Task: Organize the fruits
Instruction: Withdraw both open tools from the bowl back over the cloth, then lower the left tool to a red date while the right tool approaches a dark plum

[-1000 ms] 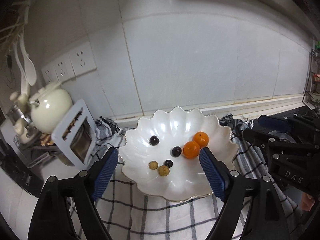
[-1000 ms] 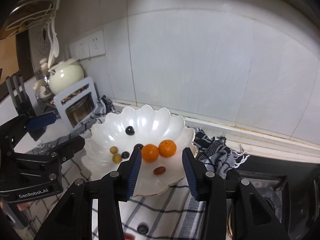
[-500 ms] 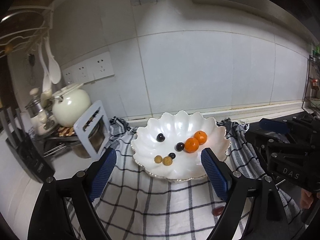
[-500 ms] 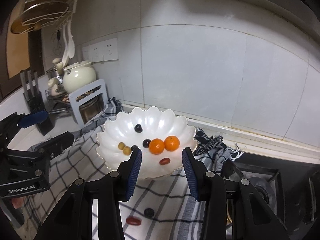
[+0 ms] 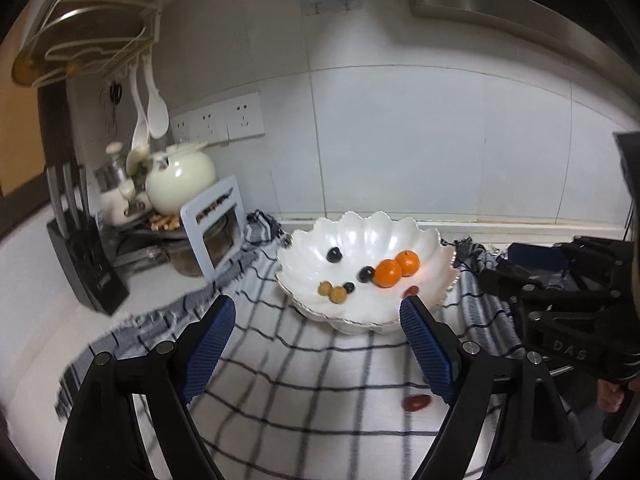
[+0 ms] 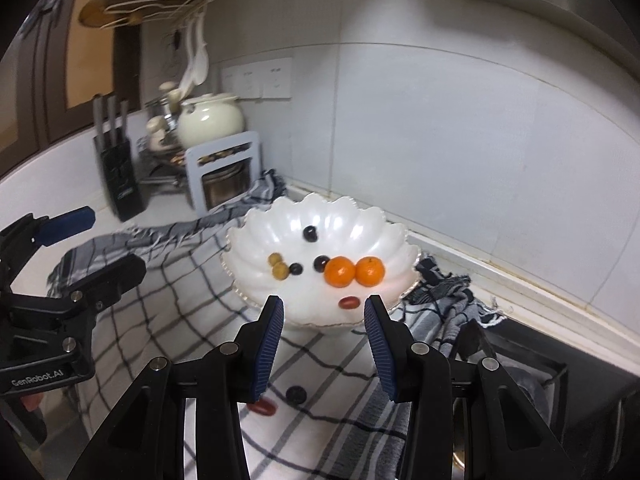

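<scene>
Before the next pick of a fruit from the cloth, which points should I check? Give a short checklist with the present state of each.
1. Right hand-held gripper open and empty: ok.
2. Left hand-held gripper open and empty: ok.
3. Loose fruit located: red fruit and dark fruit on the checked cloth: ok.
4. Free space in the white bowl: ok.
5. All fruit already in the bowl: not ok.

Both tools were black, with ribbed blue pads (image 5: pixel 208 344) and silver screws. The right tool (image 6: pixel 324 344) read "DAS", the left tool (image 5: pixel 316 344) "GenRobot.AI". Bare skin showed beneath each.
</scene>
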Available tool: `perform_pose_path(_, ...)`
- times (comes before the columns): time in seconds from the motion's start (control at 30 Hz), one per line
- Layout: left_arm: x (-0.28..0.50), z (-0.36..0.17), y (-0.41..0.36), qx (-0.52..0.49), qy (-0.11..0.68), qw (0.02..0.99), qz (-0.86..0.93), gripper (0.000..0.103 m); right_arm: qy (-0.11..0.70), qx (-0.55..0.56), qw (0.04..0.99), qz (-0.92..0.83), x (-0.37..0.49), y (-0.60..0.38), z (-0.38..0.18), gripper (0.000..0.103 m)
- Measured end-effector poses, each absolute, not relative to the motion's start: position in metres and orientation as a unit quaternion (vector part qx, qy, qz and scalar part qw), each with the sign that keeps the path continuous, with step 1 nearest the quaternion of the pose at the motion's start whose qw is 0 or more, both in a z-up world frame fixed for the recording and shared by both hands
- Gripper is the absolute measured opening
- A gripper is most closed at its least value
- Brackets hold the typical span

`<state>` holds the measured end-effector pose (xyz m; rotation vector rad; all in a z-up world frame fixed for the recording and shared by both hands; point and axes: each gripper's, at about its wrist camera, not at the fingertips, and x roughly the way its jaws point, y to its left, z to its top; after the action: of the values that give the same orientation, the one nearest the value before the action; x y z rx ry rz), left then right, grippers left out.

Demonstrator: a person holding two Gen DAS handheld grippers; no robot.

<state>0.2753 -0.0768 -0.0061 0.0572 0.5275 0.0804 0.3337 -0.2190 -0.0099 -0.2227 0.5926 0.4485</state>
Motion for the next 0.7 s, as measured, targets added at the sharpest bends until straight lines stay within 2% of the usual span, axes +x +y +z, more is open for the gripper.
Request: perform_pose_path(0.7,0.259,-0.076,-0.122,-0.008,0.318,0.946,0.057,0.064,0.345,-0.171,0.864,0.323,0.348,-0.223,-0.066,0.042)
